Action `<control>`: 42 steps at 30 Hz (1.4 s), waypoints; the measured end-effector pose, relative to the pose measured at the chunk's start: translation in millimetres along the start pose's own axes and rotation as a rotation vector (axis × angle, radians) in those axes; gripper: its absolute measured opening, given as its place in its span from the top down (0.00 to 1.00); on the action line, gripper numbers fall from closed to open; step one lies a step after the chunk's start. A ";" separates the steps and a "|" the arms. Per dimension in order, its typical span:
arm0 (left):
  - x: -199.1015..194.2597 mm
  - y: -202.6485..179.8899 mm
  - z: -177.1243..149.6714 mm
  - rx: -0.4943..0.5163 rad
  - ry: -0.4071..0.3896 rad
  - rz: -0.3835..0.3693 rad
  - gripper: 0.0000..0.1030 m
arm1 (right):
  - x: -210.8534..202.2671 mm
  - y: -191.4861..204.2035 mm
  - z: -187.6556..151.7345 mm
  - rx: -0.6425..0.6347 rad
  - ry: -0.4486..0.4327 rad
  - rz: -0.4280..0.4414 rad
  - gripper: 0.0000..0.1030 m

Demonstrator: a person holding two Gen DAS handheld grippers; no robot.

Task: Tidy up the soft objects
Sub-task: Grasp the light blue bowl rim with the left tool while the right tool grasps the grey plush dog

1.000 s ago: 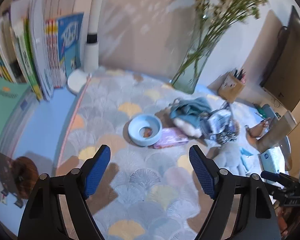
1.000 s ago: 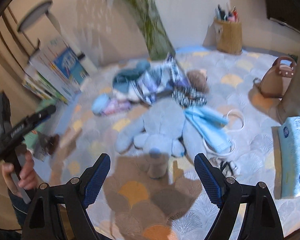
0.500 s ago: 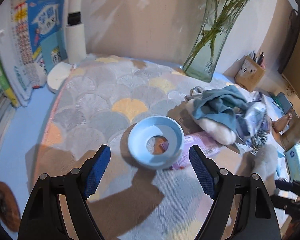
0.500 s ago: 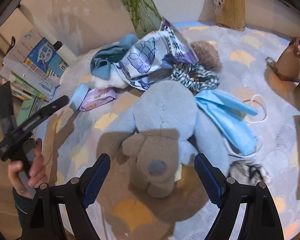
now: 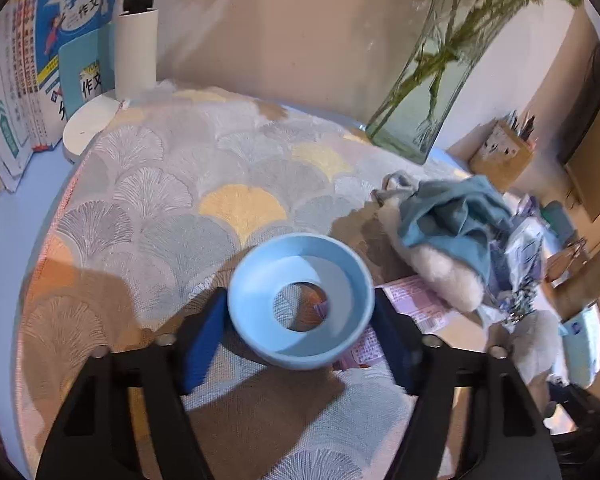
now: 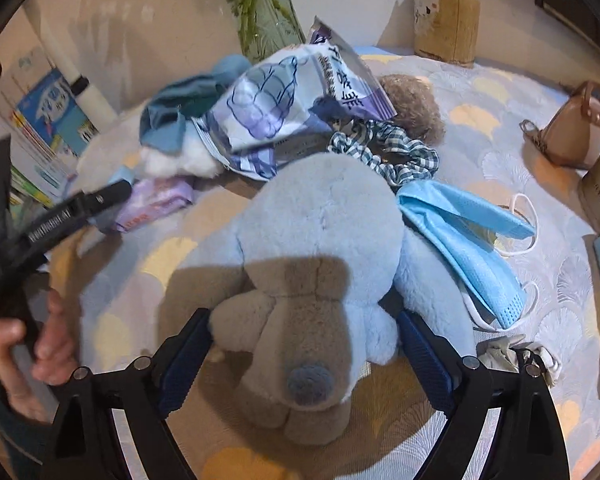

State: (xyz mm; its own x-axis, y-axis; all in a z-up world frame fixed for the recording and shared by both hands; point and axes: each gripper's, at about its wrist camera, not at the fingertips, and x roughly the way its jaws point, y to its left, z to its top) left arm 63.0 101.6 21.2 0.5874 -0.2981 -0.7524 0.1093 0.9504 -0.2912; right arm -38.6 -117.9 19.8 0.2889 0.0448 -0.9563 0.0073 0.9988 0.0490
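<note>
A light blue ring-shaped bowl (image 5: 300,304) lies on the patterned cloth, partly over a pink tissue packet (image 5: 416,308). My left gripper (image 5: 300,320) straddles it. Its jaws are closing, and the blue pads (image 5: 202,336) stand right at the ring's rim on both sides. In the right wrist view a pale blue plush dog (image 6: 320,232) lies with its grey snout toward the camera. My right gripper (image 6: 304,344) hangs over the head, which sits between the jaws as they open a little wider. A hand (image 6: 40,340) holds the left gripper at that view's left edge.
Behind the plush lie a printed plastic bag (image 6: 300,100), a teal cloth (image 5: 452,220) on white fluff, a checked scrunchie (image 6: 388,152), a brown pompom (image 6: 412,104) and a blue face mask (image 6: 468,236). A glass vase (image 5: 428,92), pen holder (image 5: 500,152), books (image 5: 40,60) and a small brown bag (image 6: 572,128) ring the cloth.
Both grippers have come down. The left one has reached the blue ring and its jaws have narrowed around it. The right one now has the plush head between its pads.
</note>
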 end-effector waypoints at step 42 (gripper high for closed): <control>-59.3 -60.2 -75.0 0.154 -0.169 -0.074 0.37 | -65.4 -32.3 -62.9 -0.126 0.015 0.328 0.06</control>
State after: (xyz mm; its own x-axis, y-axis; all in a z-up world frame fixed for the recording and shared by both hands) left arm -38.5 55.4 39.1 0.6977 -0.3602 -0.6192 0.2701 0.9329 -0.2383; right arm -118.0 -151.8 62.7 0.2421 0.3635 -0.8996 -0.2018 0.9258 0.3197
